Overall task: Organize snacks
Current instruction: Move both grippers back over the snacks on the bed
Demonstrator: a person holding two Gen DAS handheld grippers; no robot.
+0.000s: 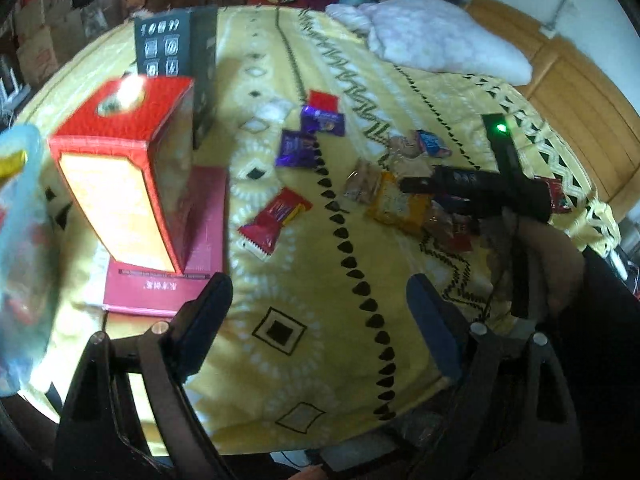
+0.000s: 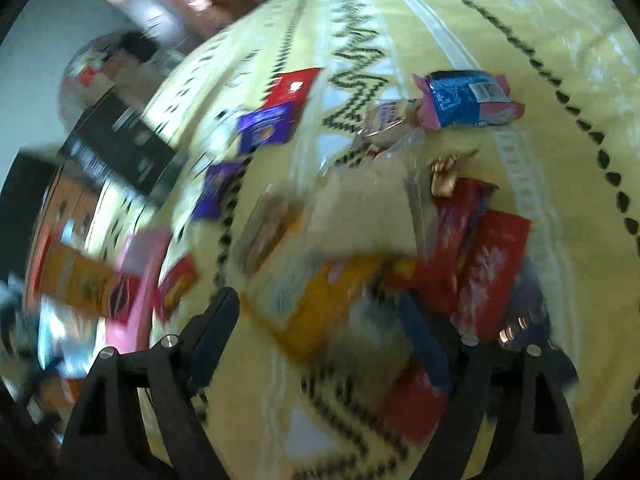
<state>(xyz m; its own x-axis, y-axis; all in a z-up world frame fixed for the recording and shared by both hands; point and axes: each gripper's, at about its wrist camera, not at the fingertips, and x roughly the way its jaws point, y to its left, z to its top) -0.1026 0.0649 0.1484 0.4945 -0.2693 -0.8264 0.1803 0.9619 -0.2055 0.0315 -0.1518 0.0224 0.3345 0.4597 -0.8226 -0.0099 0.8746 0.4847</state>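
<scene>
Setting: a bed spread with a yellow patterned cloth is shown, with loose snacks scattered across it.
Left gripper: held spread wide above bare cloth, nothing between the fingers.
Right gripper: seen released over the snack pile, with a yellow packet lying under the gap but not pinched.
Snacks: two purple packets, a red wrapper and a blue packet are left lying apart on the cloth; a denser heap is gathered near the right gripper.
Containers: a red box is stood on a flat pink box, beside a dark box.
Progress: judged barely begun; nearly every snack remains unsorted, and no packet is held.
</scene>
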